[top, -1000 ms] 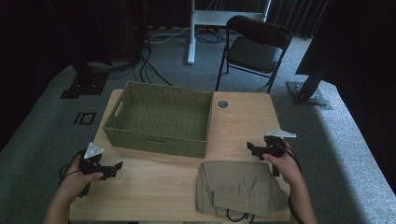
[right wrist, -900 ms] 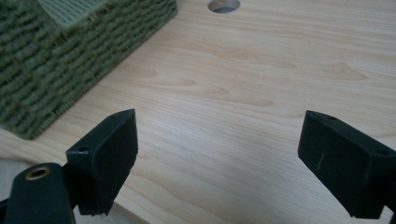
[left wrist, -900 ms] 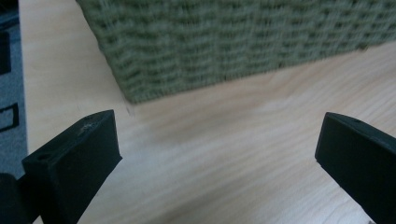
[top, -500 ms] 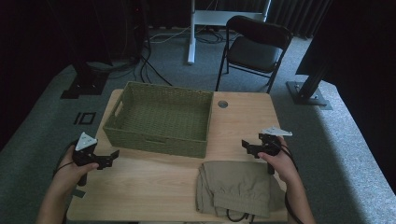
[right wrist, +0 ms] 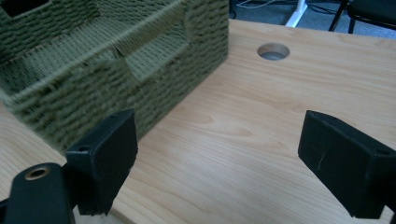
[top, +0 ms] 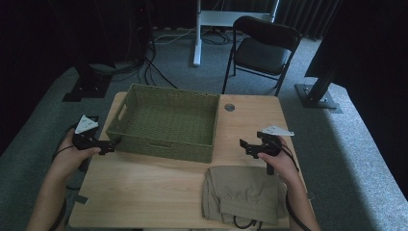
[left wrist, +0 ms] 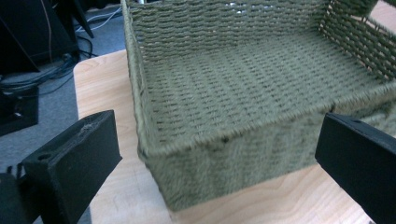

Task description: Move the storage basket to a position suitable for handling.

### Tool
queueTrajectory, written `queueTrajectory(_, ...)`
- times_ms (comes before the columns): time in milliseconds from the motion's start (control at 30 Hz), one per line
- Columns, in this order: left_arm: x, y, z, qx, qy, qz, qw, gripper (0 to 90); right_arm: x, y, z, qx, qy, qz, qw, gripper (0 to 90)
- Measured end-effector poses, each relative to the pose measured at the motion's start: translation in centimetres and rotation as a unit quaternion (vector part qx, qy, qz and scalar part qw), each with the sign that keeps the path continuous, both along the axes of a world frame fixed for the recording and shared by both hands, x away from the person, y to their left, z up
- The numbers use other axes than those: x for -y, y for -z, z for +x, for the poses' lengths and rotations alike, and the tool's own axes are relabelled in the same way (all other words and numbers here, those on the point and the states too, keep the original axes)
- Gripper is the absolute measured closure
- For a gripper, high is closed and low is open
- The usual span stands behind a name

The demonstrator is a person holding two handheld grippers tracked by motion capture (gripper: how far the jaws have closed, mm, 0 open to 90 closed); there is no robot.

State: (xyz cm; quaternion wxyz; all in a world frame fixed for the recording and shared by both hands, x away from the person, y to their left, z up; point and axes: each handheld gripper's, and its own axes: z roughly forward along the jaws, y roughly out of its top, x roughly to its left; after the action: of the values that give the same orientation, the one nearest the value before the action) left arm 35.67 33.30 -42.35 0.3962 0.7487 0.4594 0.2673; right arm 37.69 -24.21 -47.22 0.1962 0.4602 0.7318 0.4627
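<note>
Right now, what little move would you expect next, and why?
Probably the right hand-held gripper swings down to the folded khaki garment just beside it: its jaws are wide open and empty, and the green woven basket sits empty.

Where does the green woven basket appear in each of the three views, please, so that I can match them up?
High view: the basket sits left of centre on the table, towards its far edge.
Left gripper view: its near corner sits between the open jaws, centre to upper right.
Right gripper view: it is at upper left.
Shared landmark: the round hole in the tabletop, beside the basket.
</note>
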Motion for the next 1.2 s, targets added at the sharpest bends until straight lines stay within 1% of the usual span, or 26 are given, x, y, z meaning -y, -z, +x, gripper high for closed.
queueTrajectory(133, -0.4, 0.1, 1.2, -0.010, -0.017, -0.019, 0.9996, 0.7, -1.0, -0.5, 0.0, 0.006, -0.006, 0.000, 1.0000, 11.7)
queueTrajectory(167, -0.5, 0.2, 1.4, -0.008, -0.020, -0.021, 0.9996, 2.5, -1.3, -0.7, 0.0, 0.008, -0.006, 0.000, 0.9999, 11.7)
queueTrajectory(233, -0.7, 0.4, 2.0, -0.012, -0.030, -0.033, 0.9989, 4.8, -1.9, -1.0, 0.1, 0.013, -0.006, 0.001, 0.9999, 11.7)
queueTrajectory(267, -0.8, 0.5, 2.3, -0.012, -0.034, -0.033, 0.9988, 4.8, -2.1, -1.1, 0.1, 0.015, -0.007, -0.001, 0.9999, 11.7)
queueTrajectory(300, -0.9, 0.6, 2.6, -0.010, -0.037, -0.027, 0.9989, 4.8, -2.5, -1.2, 0.2, 0.017, -0.009, -0.003, 0.9998, 11.7)
queueTrajectory(367, -1.1, 0.8, 3.3, -0.011, -0.044, -0.033, 0.9984, 6.3, -3.4, -1.4, 0.3, 0.019, -0.015, -0.004, 0.9997, 11.7)
queueTrajectory(400, -1.2, 1.0, 3.6, -0.008, -0.050, -0.035, 0.9981, 8.2, -3.8, -1.4, 0.3, 0.019, -0.016, -0.006, 0.9997, 11.7)
queueTrajectory(467, -1.4, 1.3, 4.2, -0.003, -0.066, -0.032, 0.9973, 13.9, -4.7, -1.5, 0.4, 0.021, -0.018, -0.010, 0.9996, 11.8)
queueTrajectory(533, -1.7, 1.7, 4.7, -0.001, -0.078, -0.031, 0.9965, 16.0, -5.4, -1.5, 0.6, 0.021, -0.019, -0.005, 0.9996, 11.8)
queueTrajectory(567, -1.7, 1.8, 4.8, -0.004, -0.079, -0.031, 0.9964, 20.4, -6.0, -1.6, 0.7, 0.021, -0.018, -0.003, 0.9996, 13.7)
queueTrajectory(633, -1.8, 2.1, 5.0, -0.003, -0.084, -0.031, 0.9960, 23.7, -6.8, -1.7, 0.8, 0.018, -0.019, -0.002, 0.9997, 13.8)
queueTrajectory(667, -1.8, 2.2, 5.2, -0.002, -0.085, -0.030, 0.9959, 26.2, -7.1, -1.8, 0.8, 0.015, -0.019, -0.001, 0.9997, 15.1)
queueTrajectory(700, -1.8, 2.4, 5.2, -0.003, -0.086, -0.027, 0.9959, 26.5, -7.7, -1.8, 0.8, 0.015, -0.023, -0.005, 0.9996, 18.0)
queueTrajectory(733, -1.8, 2.6, 5.3, -0.006, -0.092, -0.028, 0.9953, 26.6, -8.0, -1.9, 0.8, 0.015, -0.024, -0.006, 0.9996, 19.0)
queueTrajectory(767, -1.7, 2.7, 5.4, -0.010, -0.095, -0.031, 0.9950, 30.5, -8.5, -1.9, 0.9, 0.013, -0.027, -0.009, 0.9995, 20.3)
queueTrajectory(800, -1.7, 2.9, 5.5, -0.015, -0.092, -0.033, 0.9951, 31.1, -8.9, -1.9, 0.9, 0.012, -0.030, -0.011, 0.9994, 22.0)
queueTrajectory(867, -1.5, 3.3, 5.5, -0.024, -0.086, -0.023, 0.9957, 32.8, -9.4, -1.7, 1.0, 0.008, -0.032, -0.014, 0.9994, 24.6)
queueTrajectory(900, -1.5, 3.5, 5.6, -0.026, -0.086, -0.020, 0.9957, 34.0, -9.8, -1.6, 1.0, 0.007, -0.031, -0.014, 0.9994, 29.0)
queueTrajectory(933, -1.5, 3.7, 5.6, -0.032, -0.084, -0.016, 0.9959, 36.0, -10.0, -1.6, 1.1, 0.006, -0.032, -0.014, 0.9994, 34.3)
queueTrajectory(967, -1.5, 3.8, 5.6, -0.035, -0.084, -0.017, 0.9957, 41.9, -10.3, -1.5, 1.1, -0.001, -0.033, -0.017, 0.9993, 38.4)
queueTrajectory(1000, -1.5, 3.9, 5.7, -0.037, -0.086, -0.024, 0.9953, 42.4, -10.4, -1.4, 1.1, -0.008, -0.033, -0.018, 0.9992, 39.8)
queueTrajectory(1033, -1.5, 4.0, 5.7, -0.040, -0.084, -0.024, 0.9954, 48.1, -10.7, -1.3, 1.1, -0.009, -0.032, -0.016, 0.9993, 42.4)
queueTrajectory(1067, -1.5, 4.0, 5.7, -0.039, -0.087, -0.023, 0.9952, 50.8, -10.8, -1.3, 1.1, -0.013, -0.029, -0.014, 0.9994, 44.2)
queueTrajectory(1100, -1.4, 4.1, 5.7, -0.040, -0.091, -0.024, 0.9948, 51.1, -11.0, -1.3, 1.1, -0.013, -0.026, -0.014, 0.9995, 44.8)
queueTrajectory(1167, -1.3, 4.1, 5.8, -0.041, -0.090, -0.019, 0.9949, 56.7, -11.3, -1.2, 1.1, -0.007, -0.018, -0.021, 0.9996, 45.4)
queueTrajectory(1200, -1.1, 4.1, 5.8, -0.040, -0.091, -0.016, 0.9949, 58.0, -11.4, -1.1, 1.1, -0.008, -0.018, -0.021, 0.9996, 47.0)
